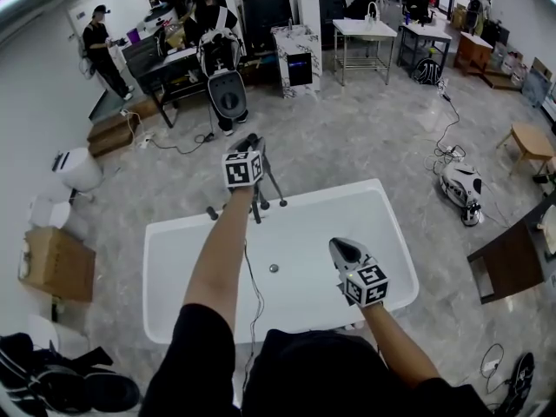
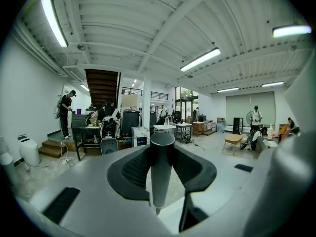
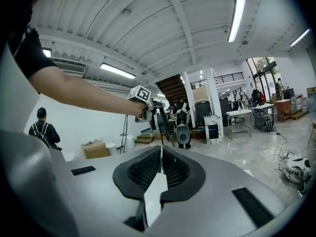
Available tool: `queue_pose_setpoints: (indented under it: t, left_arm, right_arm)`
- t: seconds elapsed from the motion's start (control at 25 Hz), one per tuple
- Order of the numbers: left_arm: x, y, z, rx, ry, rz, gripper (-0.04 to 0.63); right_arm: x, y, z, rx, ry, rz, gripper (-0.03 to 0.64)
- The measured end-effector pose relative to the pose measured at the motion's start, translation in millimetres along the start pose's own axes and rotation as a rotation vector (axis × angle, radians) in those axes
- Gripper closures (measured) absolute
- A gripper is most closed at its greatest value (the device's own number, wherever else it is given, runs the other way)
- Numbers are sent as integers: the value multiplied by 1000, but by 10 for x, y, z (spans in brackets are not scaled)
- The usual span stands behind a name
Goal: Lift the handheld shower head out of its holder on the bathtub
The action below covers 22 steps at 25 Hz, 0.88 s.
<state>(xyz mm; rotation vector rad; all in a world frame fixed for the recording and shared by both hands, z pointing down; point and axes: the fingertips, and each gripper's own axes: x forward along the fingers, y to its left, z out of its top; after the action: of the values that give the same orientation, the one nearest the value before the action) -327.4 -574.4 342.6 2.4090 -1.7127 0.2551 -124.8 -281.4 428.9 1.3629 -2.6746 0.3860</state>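
The white bathtub (image 1: 174, 233) lies below me, its drain (image 1: 274, 268) in the floor. My left gripper (image 1: 251, 144) reaches over the far rim by the dark faucet fittings (image 1: 280, 200). Its jaws are shut on the shower head's dark grey handle (image 2: 161, 169), which stands upright between the pads. A thin black hose (image 1: 253, 276) trails from there across the tub. My right gripper (image 1: 343, 250) hovers over the tub's right half, shut with nothing between its pads (image 3: 148, 169). The right gripper view shows the left gripper (image 3: 148, 105) ahead at the fittings.
Beyond the tub are a person (image 1: 102, 46) by a black desk (image 1: 165, 63), a white table (image 1: 365, 29) and a wooden stool (image 1: 530, 142). A cardboard box (image 1: 56, 263) and a toilet (image 1: 78, 170) stand at the left, a dark wooden panel (image 1: 512, 263) at the right.
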Motion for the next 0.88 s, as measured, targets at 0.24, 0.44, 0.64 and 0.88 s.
queue_pose_setpoints:
  t: [0.24, 0.44, 0.64, 0.88]
  left_arm:
    - [-19, -75, -11, 16, -17, -24, 465]
    - [-58, -149, -109, 7, -32, -56, 465]
    - [-85, -102, -173, 10, -30, -55, 465]
    - [-112, -33, -276, 37, -20, -44, 465]
  right_arm:
    - [43, -16, 105, 12, -25, -25, 612]
    - [114, 23, 209, 23, -45, -33, 612]
    - [135, 109, 234, 7, -51, -24, 618]
    - [169, 154, 125, 2, -38, -22, 618]
